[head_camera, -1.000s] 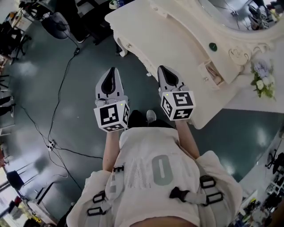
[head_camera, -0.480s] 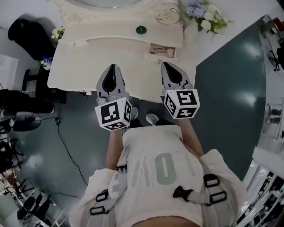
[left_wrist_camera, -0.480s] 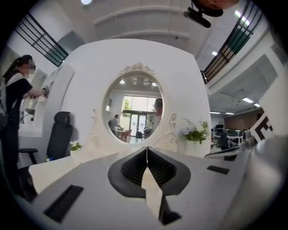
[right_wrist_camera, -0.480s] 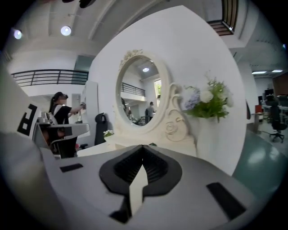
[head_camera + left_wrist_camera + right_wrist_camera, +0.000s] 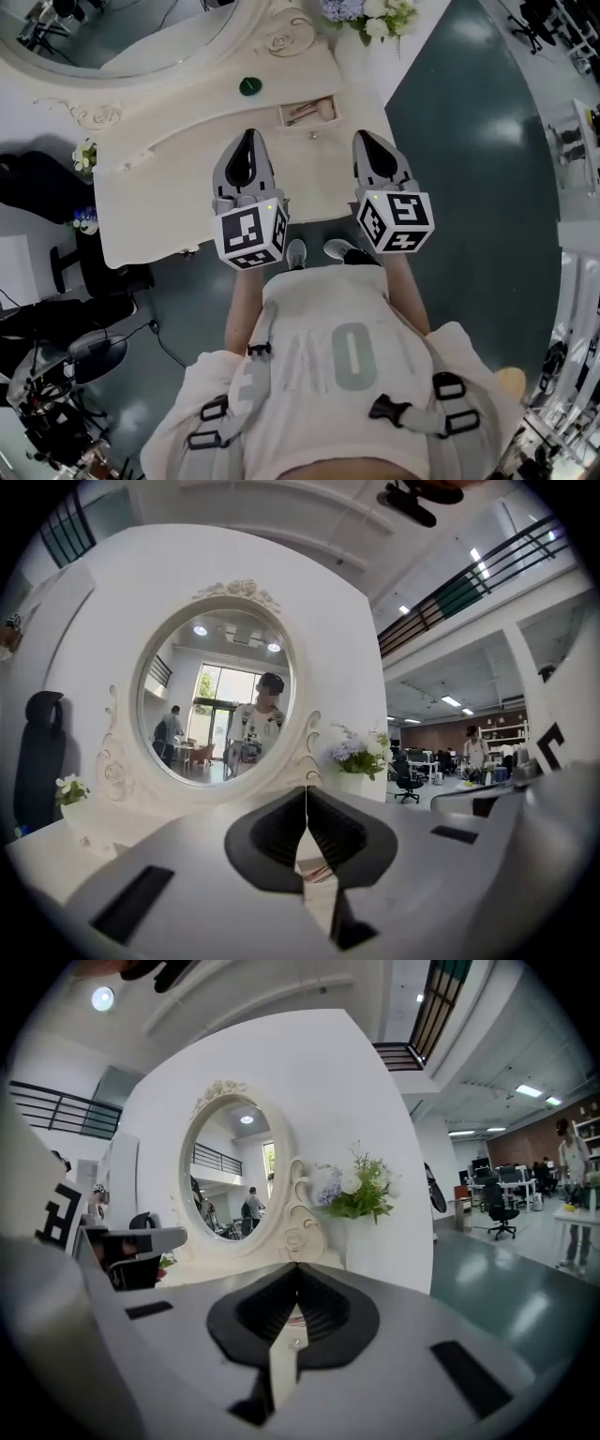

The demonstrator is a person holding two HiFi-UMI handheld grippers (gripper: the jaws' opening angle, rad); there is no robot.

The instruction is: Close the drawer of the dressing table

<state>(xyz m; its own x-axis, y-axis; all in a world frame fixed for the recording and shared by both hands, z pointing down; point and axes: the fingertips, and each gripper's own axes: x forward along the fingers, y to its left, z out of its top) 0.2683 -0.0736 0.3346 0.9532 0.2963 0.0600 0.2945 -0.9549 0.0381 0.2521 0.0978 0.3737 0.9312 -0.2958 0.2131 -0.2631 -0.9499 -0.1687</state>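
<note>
My left tool point(image 5: 246, 142): jaws together, empty. My right tool point(image 5: 364, 141): jaws together, empty. Drawer point(image 5: 307, 112): open, on the dressing table point(image 5: 169, 178), ahead between both tools, touching neither.

Bright and evenly lit, from ceiling lamps point(image 5: 101, 997) high above the fingers point(image 5: 328, 1316). Pale glare on the glossy floor point(image 5: 469, 122) to the right of the fingers; white table point(image 5: 169, 187) ahead of them close to washed out. Soft dark shadow beneath the table edge, nearer than the fingers. Strongly bent at the edges, with black corners, in both gripper views. Sharp at the mirror point(image 5: 217, 700) beyond the fingers, softer on the grey shells point(image 5: 487, 855) just behind them.
</note>
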